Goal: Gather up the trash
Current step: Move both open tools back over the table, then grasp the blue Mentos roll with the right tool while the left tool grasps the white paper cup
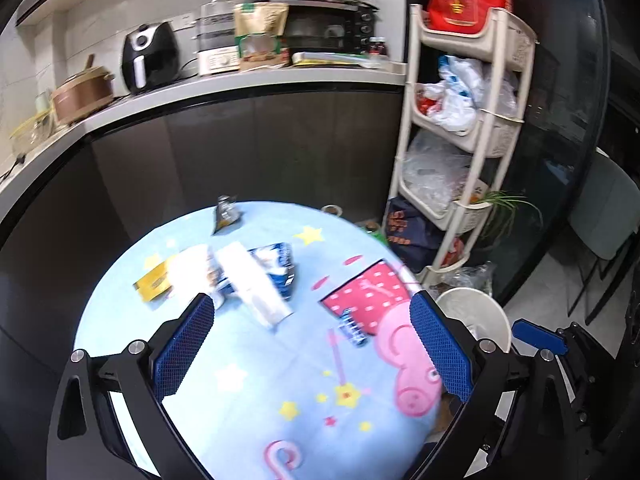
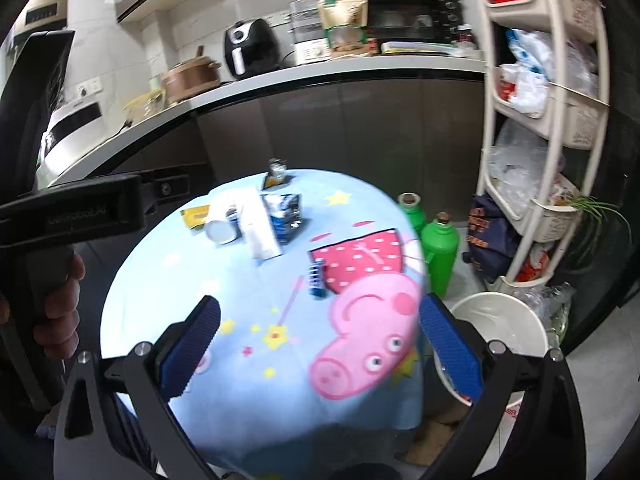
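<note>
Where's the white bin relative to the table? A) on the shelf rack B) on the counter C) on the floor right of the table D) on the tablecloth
C: the bin sits on the floor right of the table, below the rack.

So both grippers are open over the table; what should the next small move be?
Probably ease the left gripper forward onto the white wrapper, nearest in the trash pile: both it and the right gripper are empty, and the white bin waits beside the table.

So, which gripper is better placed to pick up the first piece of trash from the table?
Probably the left gripper: open, its fingers frame the white wrapper closely. The right gripper, also open, sits further back, beside the white bin.
</note>
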### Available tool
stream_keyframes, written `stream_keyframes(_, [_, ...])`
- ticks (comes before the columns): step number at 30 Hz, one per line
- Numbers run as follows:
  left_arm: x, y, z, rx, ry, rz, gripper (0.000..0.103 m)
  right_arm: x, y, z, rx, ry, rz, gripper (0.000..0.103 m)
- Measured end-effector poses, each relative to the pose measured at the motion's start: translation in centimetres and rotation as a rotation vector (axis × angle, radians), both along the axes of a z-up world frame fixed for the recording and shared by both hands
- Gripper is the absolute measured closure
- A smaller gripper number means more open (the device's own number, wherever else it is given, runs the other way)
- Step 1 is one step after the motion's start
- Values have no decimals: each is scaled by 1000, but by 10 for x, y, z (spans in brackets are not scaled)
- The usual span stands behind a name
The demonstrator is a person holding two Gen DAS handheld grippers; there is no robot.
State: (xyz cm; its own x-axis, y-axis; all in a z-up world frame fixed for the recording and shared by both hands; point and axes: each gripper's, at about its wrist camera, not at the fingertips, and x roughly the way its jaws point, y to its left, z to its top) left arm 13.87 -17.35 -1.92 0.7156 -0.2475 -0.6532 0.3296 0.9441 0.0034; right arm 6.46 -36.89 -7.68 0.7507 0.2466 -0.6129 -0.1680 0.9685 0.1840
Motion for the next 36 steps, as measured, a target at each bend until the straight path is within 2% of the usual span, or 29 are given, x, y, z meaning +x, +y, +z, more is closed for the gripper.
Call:
stream_keyframes(9, [18,70,-9,-5,25,119,8,18,44,-13,0,67,43,3])
stream_keyframes(13, [33,104,-20,-20,71,158,8,34,57,-27,2,104,70,6])
stream_keyframes(20, [50,139,-42,-35,106,175,9,83,56,-63,-16,199,9,41])
stream_keyframes(26, [73,144,-56,-53,140,152,12,124,53,-90,-31,247,-23,50])
stream_keyframes(31, [92,140,-64,-61,161,142,16,140,54,-104,-46,267,-25,61])
stream_keyframes(35, [110,139,-73,-98,206,146,22,143,56,-109,-69,269,-27,89])
stream_keyframes(36, [116,140,-76,-113,220,152,23,143,56,-108,-67,261,-23,91])
